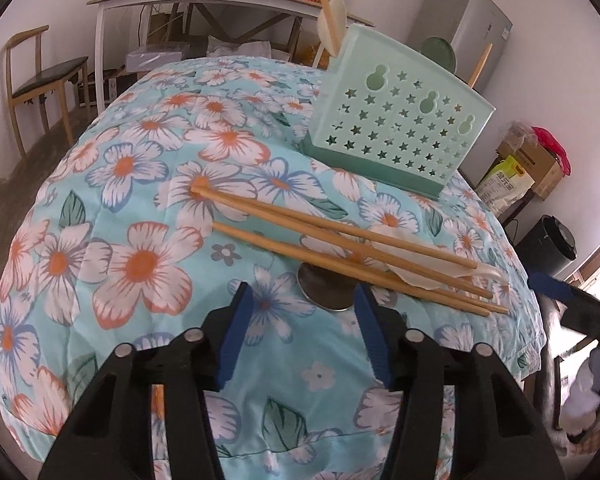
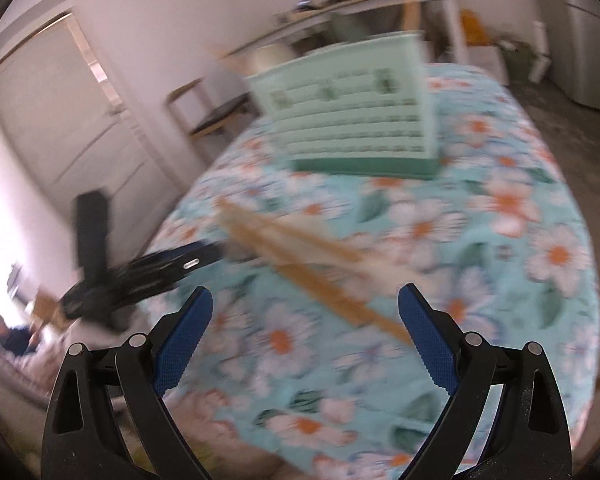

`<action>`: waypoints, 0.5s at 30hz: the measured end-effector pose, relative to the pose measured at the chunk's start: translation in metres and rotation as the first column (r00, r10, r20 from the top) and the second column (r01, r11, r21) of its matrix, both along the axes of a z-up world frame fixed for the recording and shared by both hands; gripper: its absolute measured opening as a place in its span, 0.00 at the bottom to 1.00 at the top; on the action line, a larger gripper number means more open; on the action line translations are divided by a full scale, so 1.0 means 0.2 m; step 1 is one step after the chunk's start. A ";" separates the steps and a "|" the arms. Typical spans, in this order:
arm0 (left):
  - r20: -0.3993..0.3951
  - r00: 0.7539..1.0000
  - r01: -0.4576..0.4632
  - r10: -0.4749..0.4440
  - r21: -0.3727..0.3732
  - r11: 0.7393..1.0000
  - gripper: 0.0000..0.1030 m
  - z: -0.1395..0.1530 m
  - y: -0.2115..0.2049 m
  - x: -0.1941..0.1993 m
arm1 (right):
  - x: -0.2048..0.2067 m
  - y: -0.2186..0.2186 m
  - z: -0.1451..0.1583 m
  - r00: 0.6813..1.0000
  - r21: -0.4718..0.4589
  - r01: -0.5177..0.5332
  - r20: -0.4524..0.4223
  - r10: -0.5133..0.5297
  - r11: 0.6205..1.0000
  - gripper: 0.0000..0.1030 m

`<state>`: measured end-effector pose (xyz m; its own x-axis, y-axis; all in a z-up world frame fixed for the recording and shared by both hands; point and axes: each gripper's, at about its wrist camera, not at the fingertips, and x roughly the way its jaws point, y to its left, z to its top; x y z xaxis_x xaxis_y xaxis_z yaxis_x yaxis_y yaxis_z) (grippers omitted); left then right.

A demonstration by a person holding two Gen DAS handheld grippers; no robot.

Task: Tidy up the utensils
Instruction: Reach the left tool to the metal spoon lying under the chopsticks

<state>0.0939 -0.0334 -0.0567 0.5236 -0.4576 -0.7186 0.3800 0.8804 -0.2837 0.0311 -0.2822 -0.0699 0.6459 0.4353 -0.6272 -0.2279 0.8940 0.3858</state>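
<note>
Left wrist view, entry: mint utensil holder (image 1: 396, 120), star-punched, upright on the floral tablecloth (image 1: 140, 208); one chopstick and a pale spoon already stand in it. In front of the holder lie three wooden chopsticks (image 1: 340, 248) across a white plastic spoon (image 1: 404, 268), with a metal spoon bowl (image 1: 324, 292) tucked beneath. My left gripper (image 1: 302, 300) hangs half-open just short of that bowl, nothing between its pads. My right gripper (image 2: 304, 312) stands wide and empty over the same chopsticks; this view is blurred. I judge the chopsticks light, stiff, prone to rolling: take one mid-shaft, crosswise.
</note>
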 end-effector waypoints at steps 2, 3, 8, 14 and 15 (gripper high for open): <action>-0.005 1.000 -0.006 0.006 -0.001 1.000 0.44 0.00 0.01 0.01 | 0.00 0.05 0.00 0.999 0.000 -0.051 0.002 0.051 0.999 0.87; -0.007 1.000 -0.008 0.008 -0.002 1.000 0.43 -0.01 0.01 0.01 | 0.00 0.09 -0.01 0.997 -0.003 -0.074 0.001 0.074 0.997 0.87; -0.011 1.000 -0.016 0.016 -0.009 1.000 0.37 -0.01 0.03 0.01 | 0.05 0.17 -0.09 0.991 0.002 -0.121 -0.052 0.121 0.993 0.87; -0.019 1.000 -0.021 0.021 -0.019 1.000 0.32 -0.02 0.05 0.01 | 0.11 0.22 -0.16 0.987 0.004 -0.129 -0.096 0.129 0.992 0.87; -0.019 1.000 -0.021 0.020 -0.020 1.000 0.31 -0.02 0.05 0.02 | 0.13 0.22 -0.18 0.986 0.009 -0.128 -0.106 0.128 0.992 0.87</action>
